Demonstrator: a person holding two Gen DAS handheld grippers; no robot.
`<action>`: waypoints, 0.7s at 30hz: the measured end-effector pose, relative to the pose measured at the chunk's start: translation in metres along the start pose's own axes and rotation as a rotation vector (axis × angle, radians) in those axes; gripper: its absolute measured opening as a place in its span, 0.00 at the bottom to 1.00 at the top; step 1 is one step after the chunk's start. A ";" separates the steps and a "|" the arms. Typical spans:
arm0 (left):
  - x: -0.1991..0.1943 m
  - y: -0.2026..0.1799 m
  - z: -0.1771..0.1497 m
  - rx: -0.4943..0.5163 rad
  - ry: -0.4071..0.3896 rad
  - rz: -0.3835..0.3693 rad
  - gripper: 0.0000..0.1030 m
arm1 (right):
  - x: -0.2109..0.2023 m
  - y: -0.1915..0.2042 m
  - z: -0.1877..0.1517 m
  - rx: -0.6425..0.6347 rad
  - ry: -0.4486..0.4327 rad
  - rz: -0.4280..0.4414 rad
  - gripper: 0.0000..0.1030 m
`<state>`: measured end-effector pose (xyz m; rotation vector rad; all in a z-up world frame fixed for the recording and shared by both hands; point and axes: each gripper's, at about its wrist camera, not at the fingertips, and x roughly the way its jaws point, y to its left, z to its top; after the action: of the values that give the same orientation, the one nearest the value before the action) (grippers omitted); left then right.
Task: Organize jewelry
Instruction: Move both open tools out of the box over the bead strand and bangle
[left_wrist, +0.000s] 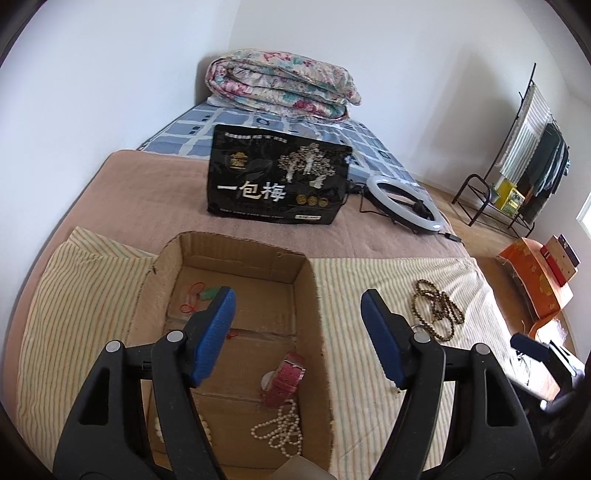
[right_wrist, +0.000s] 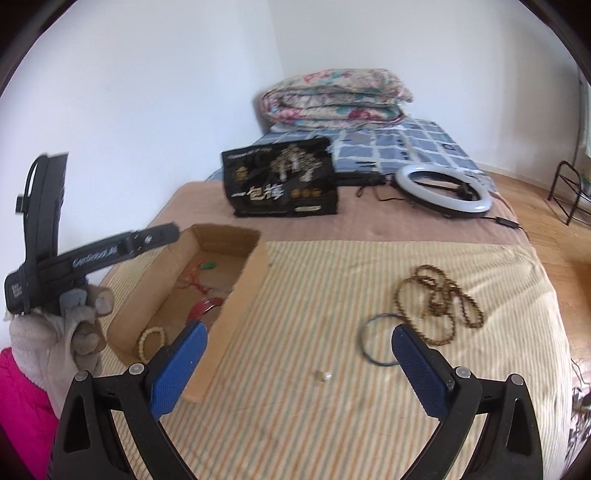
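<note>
Two grippers, both spread and holding nothing: the left (left_wrist: 298, 338) hangs over the box (left_wrist: 314, 280), the right (right_wrist: 299, 360) over the striped cloth (right_wrist: 295, 280). The brown bead strand (right_wrist: 439, 302) lies tangled in loops on the cloth, its long axis running left-right, touching the bangle (right_wrist: 365, 341).

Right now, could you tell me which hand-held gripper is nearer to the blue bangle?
Right. The right hand-held gripper hangs open just short of the bangle; the left hand-held gripper is open over the box, away from it.
</note>
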<state>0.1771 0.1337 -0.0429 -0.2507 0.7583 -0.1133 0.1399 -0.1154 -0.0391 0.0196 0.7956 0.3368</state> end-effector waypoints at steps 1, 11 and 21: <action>0.000 -0.005 -0.001 0.009 -0.003 -0.007 0.70 | -0.004 -0.007 0.001 0.010 -0.014 -0.008 1.00; 0.005 -0.063 -0.013 0.114 0.020 -0.087 0.71 | -0.026 -0.065 0.018 0.079 -0.061 -0.090 1.00; 0.027 -0.117 -0.035 0.195 0.089 -0.160 0.77 | -0.014 -0.120 0.030 0.070 -0.017 -0.167 1.00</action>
<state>0.1710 0.0097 -0.0545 -0.1210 0.8096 -0.3494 0.1861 -0.2298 -0.0255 0.0215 0.7864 0.1509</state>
